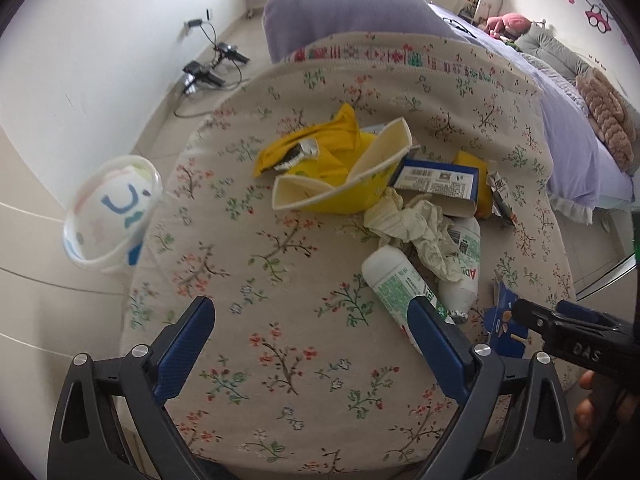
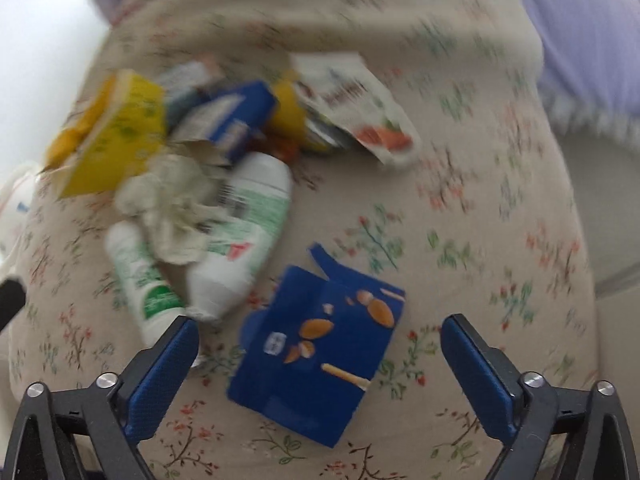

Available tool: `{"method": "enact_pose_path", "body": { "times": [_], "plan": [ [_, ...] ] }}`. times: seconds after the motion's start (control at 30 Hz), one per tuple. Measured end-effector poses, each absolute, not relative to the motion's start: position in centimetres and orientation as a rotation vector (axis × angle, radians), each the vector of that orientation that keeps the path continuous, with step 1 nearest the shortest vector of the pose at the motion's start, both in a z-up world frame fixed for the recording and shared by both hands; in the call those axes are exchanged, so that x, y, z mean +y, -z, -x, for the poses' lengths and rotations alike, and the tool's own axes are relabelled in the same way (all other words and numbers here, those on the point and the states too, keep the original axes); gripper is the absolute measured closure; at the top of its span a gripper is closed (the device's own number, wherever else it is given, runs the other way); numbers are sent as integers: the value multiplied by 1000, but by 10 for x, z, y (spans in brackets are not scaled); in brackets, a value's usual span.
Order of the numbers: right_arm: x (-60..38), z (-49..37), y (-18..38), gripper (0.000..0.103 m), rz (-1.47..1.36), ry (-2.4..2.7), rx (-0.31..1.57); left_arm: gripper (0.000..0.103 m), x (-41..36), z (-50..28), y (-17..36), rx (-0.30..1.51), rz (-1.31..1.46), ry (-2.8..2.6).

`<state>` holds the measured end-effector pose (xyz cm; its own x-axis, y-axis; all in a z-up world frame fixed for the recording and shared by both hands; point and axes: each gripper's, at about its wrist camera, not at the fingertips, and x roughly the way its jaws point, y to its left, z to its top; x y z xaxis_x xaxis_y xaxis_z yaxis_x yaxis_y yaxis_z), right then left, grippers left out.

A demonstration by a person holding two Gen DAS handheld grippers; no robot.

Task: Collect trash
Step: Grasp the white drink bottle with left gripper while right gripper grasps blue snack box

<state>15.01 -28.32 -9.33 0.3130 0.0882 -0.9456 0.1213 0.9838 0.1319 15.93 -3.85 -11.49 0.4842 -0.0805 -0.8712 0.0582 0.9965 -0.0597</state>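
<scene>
A small white bin (image 1: 114, 216) with a blue cartoon face on its liner stands on the pale floor just left of the round table, its mouth tilted toward the camera; what shows inside is only the white liner, and whether any rubbish lies in it cannot be told. The table wears a beige floral tablecloth (image 1: 288, 272), and the trash is heaped on its far right part: a crushed yellow carton (image 1: 340, 178) with an open cream-lined mouth, a yellow wrapper (image 1: 320, 144) behind it, a dark blue box (image 1: 438, 184) lying flat, crumpled tissue paper (image 1: 420, 232) and two white bottles with green labels (image 1: 404, 280) lying on their sides.

Nearest the right gripper (image 2: 320, 336) is a flattened blue snack box (image 2: 316, 344) printed with almonds. In the blurred right wrist view it lies on the cloth between the two blue fingers, touching neither. That gripper is spread wide and holds nothing.

The left gripper (image 1: 312, 320) is also spread wide and empty, over bare cloth, with one bottle just beyond its right fingertip.
</scene>
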Motion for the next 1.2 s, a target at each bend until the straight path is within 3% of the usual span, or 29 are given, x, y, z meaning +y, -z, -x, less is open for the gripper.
{"method": "enact_pose_path", "body": {
  "times": [0.13, 0.27, 0.37, 0.5, 0.6, 0.67, 0.7, 0.73, 1.0, 1.2],
  "plan": [
    [-297, -154, 111, 18, -283, 46, 1311, 17, -41, -169, 131, 1128, 122, 160],
    [-300, -156, 127, 22, -374, 24, 1372, 30, -46, -180, 154, 1220, 321, 270],
    [-301, -157, 140, 29, -425, 14, 1406, 30, -55, -185, 170, 1265, 427, 313],
    [-301, -157, 137, 30, -427, 22, 1380, 31, -83, -188, 176, 1260, 359, 330],
    [-296, -157, 131, 37, -415, 8, 1352, 44, -97, -192, 184, 1272, 324, 326],
    [-293, -157, 123, 53, -402, -1, 1319, 54, -100, -196, 190, 1292, 303, 302],
    [-292, -155, 116, 66, -385, 1, 1307, 55, -100, -196, 191, 1290, 306, 303],
    [-292, -156, 115, 93, -374, 6, 1314, 56, -100, -196, 193, 1286, 307, 303],
    [-297, -156, 109, 92, -389, -17, 1303, 64, -88, -189, 186, 1267, 265, 302],
    [-318, -150, 93, 100, -432, -47, 1274, 65, -61, -181, 160, 1230, 285, 317]
  ]
}}
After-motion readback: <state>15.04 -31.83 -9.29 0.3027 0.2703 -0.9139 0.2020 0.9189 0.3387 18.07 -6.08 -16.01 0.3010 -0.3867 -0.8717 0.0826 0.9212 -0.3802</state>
